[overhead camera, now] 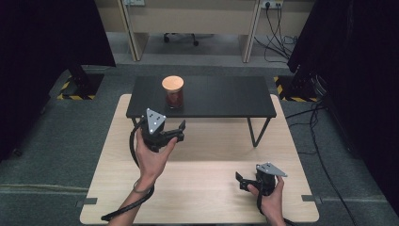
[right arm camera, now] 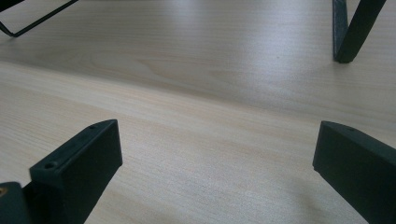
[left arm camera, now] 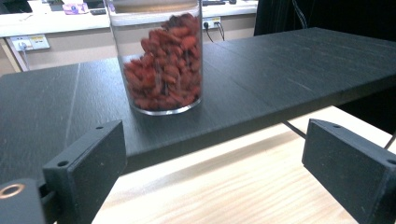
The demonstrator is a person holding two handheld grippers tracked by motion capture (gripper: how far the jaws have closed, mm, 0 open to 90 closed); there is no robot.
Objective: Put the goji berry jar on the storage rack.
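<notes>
My right gripper [overhead camera: 244, 181] rests low at five o'clock on the wooden table [overhead camera: 207, 197], jaws spread and empty, kept clear. My left gripper [overhead camera: 173, 133], at eleven o'clock, is raised with jaws wide, lined up on the jar [left arm camera: 163, 60] of red dried fruit standing upright just ahead on the black shelf [left arm camera: 289, 65]. Beyond lie grey carpet [overhead camera: 56, 136], dark curtains [overhead camera: 51, 33] and desks [overhead camera: 188, 19].
</notes>
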